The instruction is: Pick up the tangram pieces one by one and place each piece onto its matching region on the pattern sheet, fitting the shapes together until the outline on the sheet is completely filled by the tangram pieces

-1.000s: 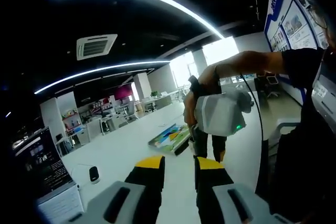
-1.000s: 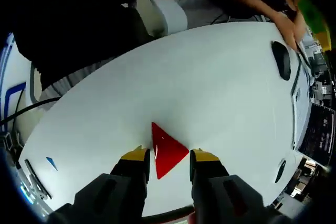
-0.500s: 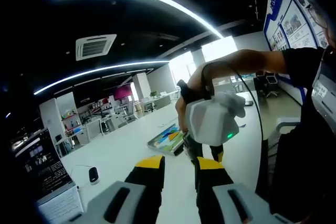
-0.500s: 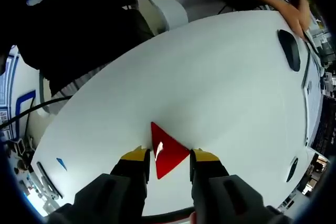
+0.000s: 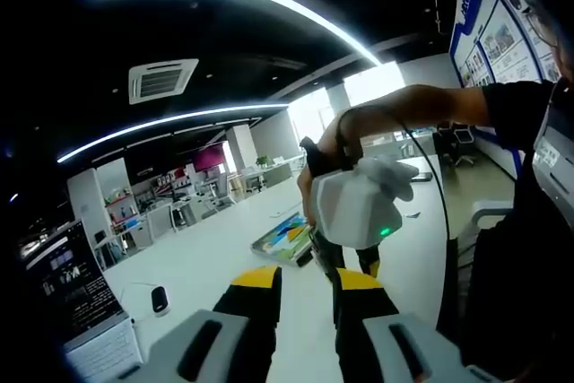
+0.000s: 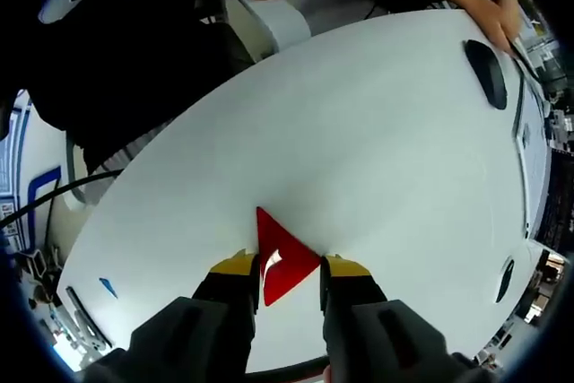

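Right gripper view: red triangle between right gripper jaws, contact unclear.

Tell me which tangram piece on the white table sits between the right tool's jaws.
The glossy red triangular tangram piece, between the right tool jaws; the small blue piece lies far off near the table edge.

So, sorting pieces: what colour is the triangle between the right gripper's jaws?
Red, glossy triangle, clearest in the right gripper view.
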The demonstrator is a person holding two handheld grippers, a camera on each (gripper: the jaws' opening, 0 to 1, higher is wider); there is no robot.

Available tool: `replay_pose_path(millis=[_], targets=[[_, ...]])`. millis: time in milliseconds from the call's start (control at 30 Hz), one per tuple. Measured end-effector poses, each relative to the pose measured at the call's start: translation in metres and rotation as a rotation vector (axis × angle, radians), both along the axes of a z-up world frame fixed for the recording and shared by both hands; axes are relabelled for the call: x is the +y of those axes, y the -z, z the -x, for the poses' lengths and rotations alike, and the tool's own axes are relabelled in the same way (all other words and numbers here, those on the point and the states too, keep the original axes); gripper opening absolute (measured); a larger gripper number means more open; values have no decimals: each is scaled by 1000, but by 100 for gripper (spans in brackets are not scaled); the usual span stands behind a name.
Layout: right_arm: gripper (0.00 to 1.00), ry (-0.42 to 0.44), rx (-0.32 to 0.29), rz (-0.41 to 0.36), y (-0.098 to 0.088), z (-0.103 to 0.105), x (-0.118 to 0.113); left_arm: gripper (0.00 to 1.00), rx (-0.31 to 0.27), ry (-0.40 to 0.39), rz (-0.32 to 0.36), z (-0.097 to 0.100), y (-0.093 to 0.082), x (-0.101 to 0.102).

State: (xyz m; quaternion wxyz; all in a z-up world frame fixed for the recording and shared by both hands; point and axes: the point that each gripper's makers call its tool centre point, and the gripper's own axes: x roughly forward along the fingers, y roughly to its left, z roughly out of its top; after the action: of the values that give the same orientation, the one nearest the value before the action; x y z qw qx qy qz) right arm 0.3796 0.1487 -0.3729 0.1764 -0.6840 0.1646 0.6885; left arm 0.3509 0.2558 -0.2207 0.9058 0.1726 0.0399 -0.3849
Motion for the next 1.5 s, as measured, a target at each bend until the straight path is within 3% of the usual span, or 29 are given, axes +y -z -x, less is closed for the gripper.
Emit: replay_pose_path(millis=[100, 333, 667, 867, 1133, 1500], targets=[[28, 17, -39, 3, 0, -13, -3, 25, 0, 0, 2, 1, 0, 0], [28, 83, -66, -21, -14, -36, -13, 25, 3, -4, 8, 0, 0, 1], [28, 236, -187, -120, -48, -97, -20, 25, 4, -4, 6, 1, 0, 1], [28, 331, -310, -149, -64, -147, -33, 25, 4, -2, 6, 0, 0, 1], [28, 342, -428, -129, -62, -183, -46, 25, 3, -4, 5, -1, 0, 2], [28, 342, -453, -129, -53, -207, -50, 25, 9, 13, 9, 1, 3, -1]])
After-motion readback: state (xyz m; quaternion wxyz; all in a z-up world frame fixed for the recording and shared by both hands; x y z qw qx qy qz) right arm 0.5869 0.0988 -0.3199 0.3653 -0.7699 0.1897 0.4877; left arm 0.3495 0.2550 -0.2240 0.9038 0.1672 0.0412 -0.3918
